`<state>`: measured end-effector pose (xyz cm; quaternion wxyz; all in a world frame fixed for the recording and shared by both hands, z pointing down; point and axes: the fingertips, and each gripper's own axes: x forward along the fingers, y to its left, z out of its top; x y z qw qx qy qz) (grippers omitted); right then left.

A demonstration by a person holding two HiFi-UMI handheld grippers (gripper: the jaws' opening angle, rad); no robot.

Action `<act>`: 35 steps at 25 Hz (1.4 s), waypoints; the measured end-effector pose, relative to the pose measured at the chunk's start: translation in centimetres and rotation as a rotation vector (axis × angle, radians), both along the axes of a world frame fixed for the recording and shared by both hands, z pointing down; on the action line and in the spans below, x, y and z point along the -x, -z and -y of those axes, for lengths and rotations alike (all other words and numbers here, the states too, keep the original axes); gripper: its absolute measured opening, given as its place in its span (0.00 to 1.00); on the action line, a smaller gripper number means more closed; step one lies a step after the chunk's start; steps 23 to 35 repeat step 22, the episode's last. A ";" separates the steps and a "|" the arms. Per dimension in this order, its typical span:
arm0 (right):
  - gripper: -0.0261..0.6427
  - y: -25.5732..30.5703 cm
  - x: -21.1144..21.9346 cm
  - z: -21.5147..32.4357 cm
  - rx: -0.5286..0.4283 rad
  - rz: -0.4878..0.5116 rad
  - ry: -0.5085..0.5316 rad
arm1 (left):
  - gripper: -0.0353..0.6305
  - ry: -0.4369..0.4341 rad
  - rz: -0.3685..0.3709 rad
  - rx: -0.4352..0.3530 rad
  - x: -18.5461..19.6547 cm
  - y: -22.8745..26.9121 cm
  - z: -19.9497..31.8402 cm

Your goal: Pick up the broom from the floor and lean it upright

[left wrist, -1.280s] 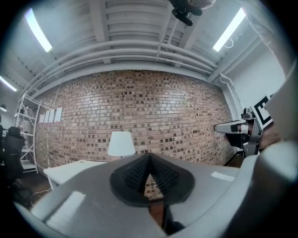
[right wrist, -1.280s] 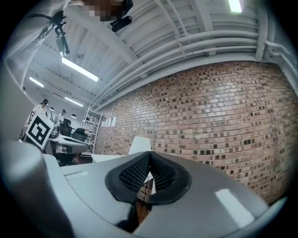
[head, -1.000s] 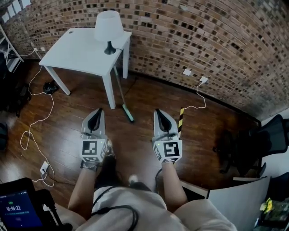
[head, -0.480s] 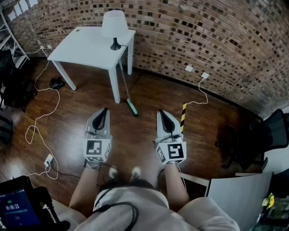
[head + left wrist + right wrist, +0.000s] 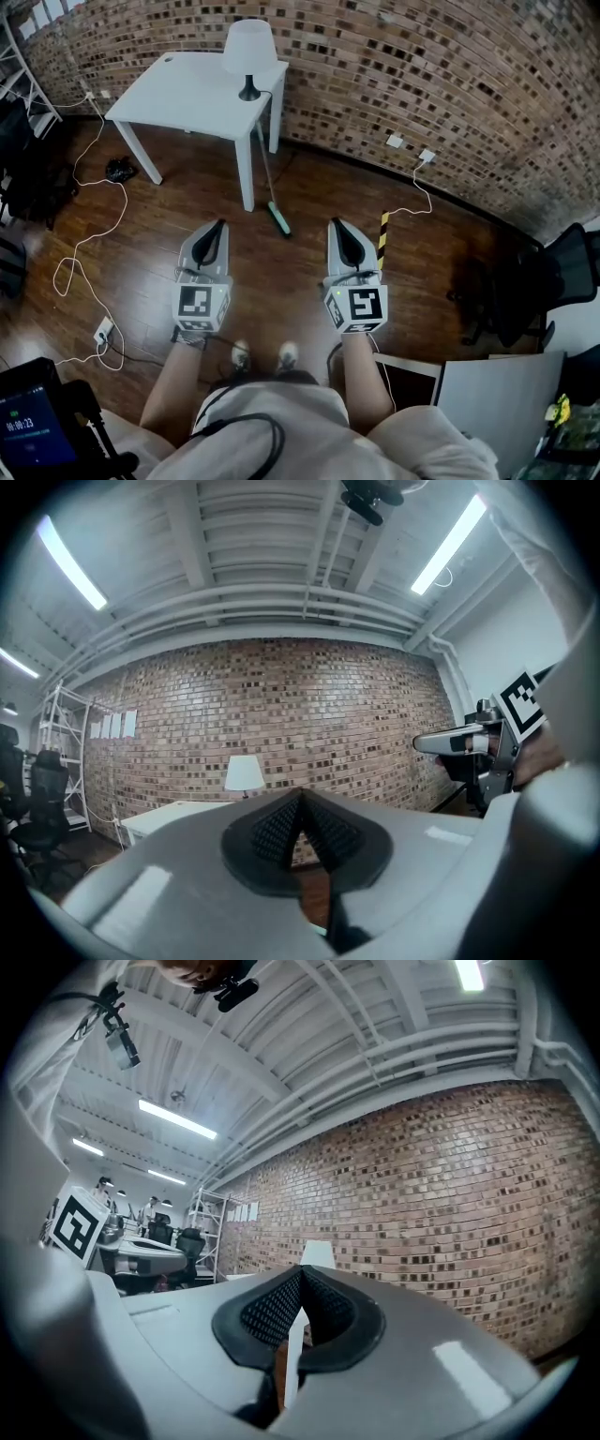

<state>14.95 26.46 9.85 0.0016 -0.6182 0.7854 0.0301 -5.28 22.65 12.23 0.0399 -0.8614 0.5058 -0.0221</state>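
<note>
The broom leans against the white table's front corner. Its teal head rests on the wooden floor and its thin handle runs up to the tabletop edge. My left gripper and right gripper are held side by side, level, a short way back from the broom head, touching nothing. Both are shut and empty. In the left gripper view the pads meet at the tip, and the right gripper view shows its pads pressed together the same way. The brick wall fills both gripper views.
A white lamp stands on the table. Cables and a power strip lie on the floor at left. A yellow-black striped bar lies by the right gripper. A black office chair and a white board sit at right.
Both grippers stayed shut and side by side. Table and broom have shifted slightly right and up in the head view. The person's feet now stand side by side.
</note>
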 end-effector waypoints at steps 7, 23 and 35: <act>0.05 0.2 1.3 0.1 -0.003 -0.023 0.005 | 0.06 -0.005 -0.005 -0.007 0.7 0.1 0.1; 0.06 0.5 1.1 0.1 -0.007 -0.020 -0.015 | 0.06 -0.015 -0.011 -0.008 0.2 -0.1 0.4; 0.06 0.5 1.1 0.1 -0.007 -0.020 -0.015 | 0.06 -0.015 -0.011 -0.008 0.2 -0.1 0.4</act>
